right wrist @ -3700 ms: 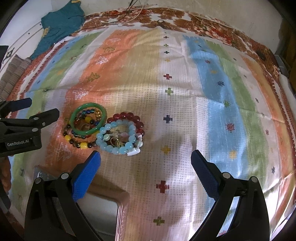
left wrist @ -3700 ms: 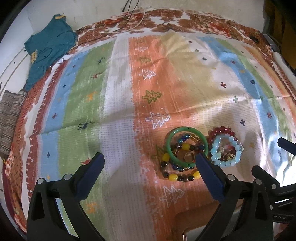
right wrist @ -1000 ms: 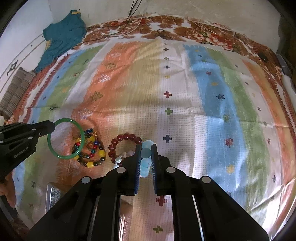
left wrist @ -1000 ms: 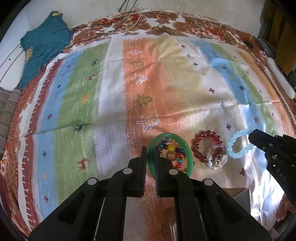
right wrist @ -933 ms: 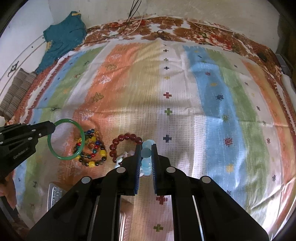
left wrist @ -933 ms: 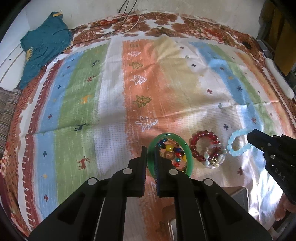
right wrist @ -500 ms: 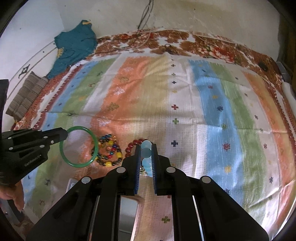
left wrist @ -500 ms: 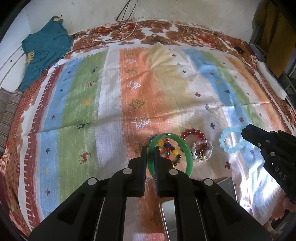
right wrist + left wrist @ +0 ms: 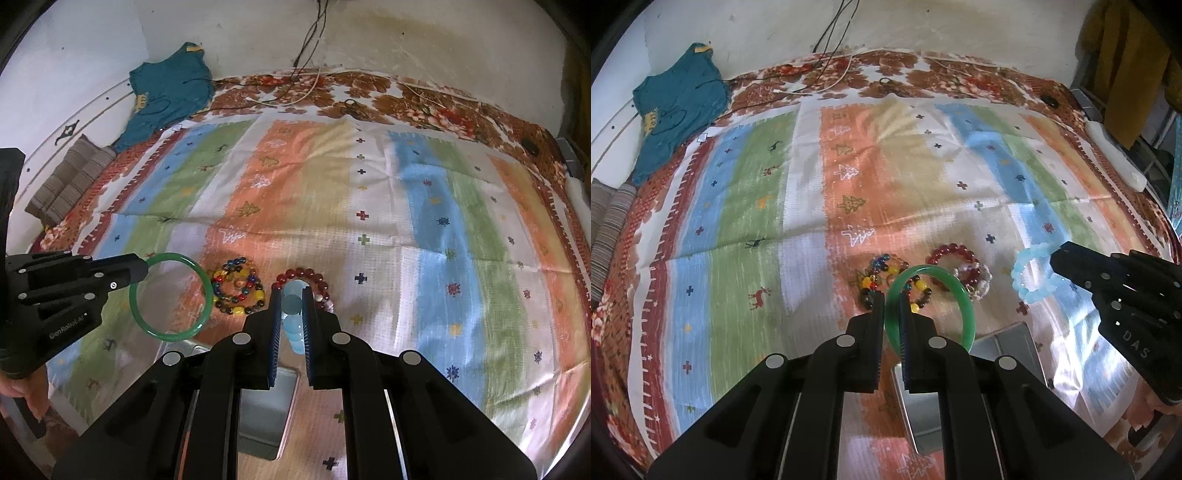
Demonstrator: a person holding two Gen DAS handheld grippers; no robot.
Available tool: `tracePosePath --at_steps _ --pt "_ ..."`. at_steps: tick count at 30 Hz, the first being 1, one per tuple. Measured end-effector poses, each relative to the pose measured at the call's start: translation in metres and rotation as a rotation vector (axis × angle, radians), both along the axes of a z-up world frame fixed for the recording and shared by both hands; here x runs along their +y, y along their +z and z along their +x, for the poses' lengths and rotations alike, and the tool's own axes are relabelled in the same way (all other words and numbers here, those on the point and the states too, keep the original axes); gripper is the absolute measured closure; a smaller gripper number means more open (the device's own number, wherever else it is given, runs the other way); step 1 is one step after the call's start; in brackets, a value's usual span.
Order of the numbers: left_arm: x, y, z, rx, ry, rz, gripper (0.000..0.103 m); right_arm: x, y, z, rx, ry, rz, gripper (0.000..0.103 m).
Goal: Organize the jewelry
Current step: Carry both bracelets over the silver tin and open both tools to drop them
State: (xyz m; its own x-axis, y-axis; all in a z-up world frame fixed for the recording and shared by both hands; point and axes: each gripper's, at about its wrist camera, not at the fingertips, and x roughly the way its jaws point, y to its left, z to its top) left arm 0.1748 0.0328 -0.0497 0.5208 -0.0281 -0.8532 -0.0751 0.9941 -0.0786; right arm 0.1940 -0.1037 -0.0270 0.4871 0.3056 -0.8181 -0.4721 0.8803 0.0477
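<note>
Stage of the task, as judged from both wrist views: sorting is under way but nothing has reached the container. 2 pieces are lifted off the striped cloth (image 9: 746, 206), and 2 groups remain lying on it.

Lifted pieces. The green bangle (image 9: 929, 308) hangs in the air, pinched at its near rim by the left gripper (image 9: 893, 325), above the cloth and near the edge of the metal tray (image 9: 1015, 343). The pale blue bead bracelet (image 9: 1030, 275) is pinched by the right gripper (image 9: 291, 325) and hangs between its pads, also above the cloth; in the right wrist view it shows as a short column of blue beads (image 9: 293, 317).

Still on the cloth. The multicoloured bead strands (image 9: 238, 290) lie coiled just beside the dark red bead bracelet (image 9: 306, 277), which lies with some pale beads whose make-up is too small to tell.

Tray. The tray sits at the near edge of the cloth; the part of its floor that shows holds no jewelry.

Grippers. Both sets of jaws are closed down to a narrow slit, each clamping only its own piece: left on the bangle, right on the blue bracelet. Neither touches the cloth or the other gripper.

Remaining work, by estimate: deposit both held pieces, then collect the 2 groups on the cloth.
</note>
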Motion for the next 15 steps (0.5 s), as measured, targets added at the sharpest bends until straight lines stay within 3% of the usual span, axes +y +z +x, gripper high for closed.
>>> tracePosePath --at_steps 15 --pt "-0.011 0.007 -0.039 -0.028 -0.022 -0.008 0.096 0.0 0.01 -0.042 -0.021 0.042 0.02 0.091"
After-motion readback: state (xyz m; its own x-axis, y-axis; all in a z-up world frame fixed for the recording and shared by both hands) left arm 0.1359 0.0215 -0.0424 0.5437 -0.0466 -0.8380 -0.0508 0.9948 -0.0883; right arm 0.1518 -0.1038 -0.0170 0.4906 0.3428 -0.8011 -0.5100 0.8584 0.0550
